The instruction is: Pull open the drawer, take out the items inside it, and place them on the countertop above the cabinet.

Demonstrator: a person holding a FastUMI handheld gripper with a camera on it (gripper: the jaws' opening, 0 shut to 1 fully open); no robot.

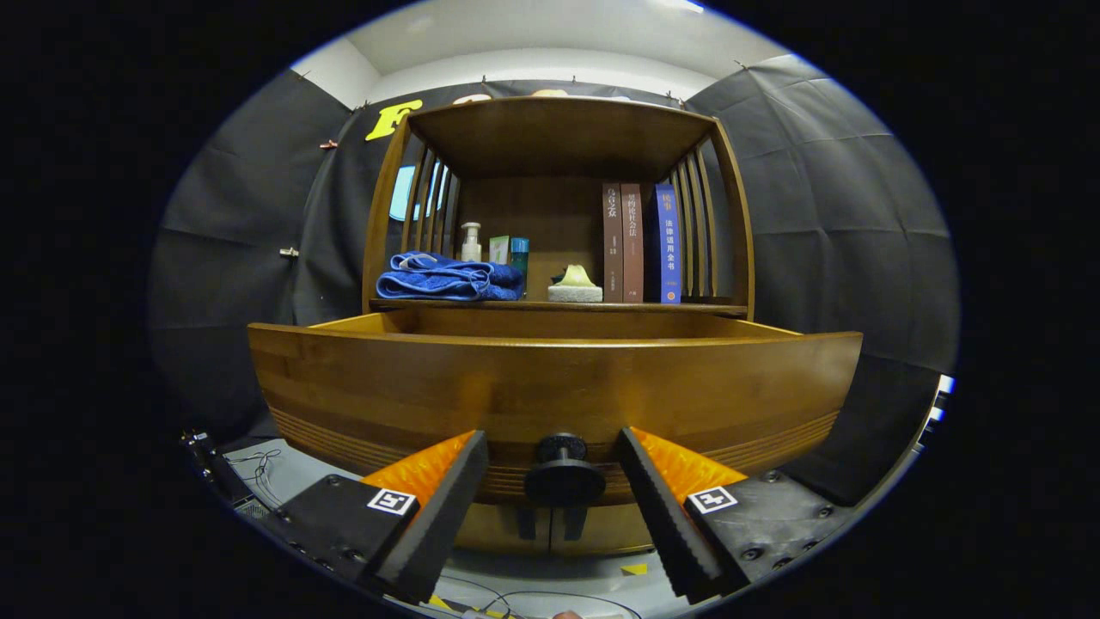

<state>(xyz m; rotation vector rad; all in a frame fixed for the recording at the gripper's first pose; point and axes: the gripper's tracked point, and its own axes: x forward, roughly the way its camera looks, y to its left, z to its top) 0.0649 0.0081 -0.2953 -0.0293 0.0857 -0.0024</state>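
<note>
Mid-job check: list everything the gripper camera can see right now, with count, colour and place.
drawer: one, brown wood, pulled out below the shelf; its inside is hidden by the front panel
drawer knob: one, black, on the drawer front, between the fingers
cabinet: one, brown wood, slatted sides, behind the drawer
towel: one, blue, folded, on the shelf's left part
pump bottle: one, white, behind the towel
boxes: two, green and teal, right of the bottle
sponge: one, pale yellow and white, mid-shelf
books: three, two brown and one blue, upright, right of the sponge
gripper: one, open, fingers either side of the knob, not touching it
</note>
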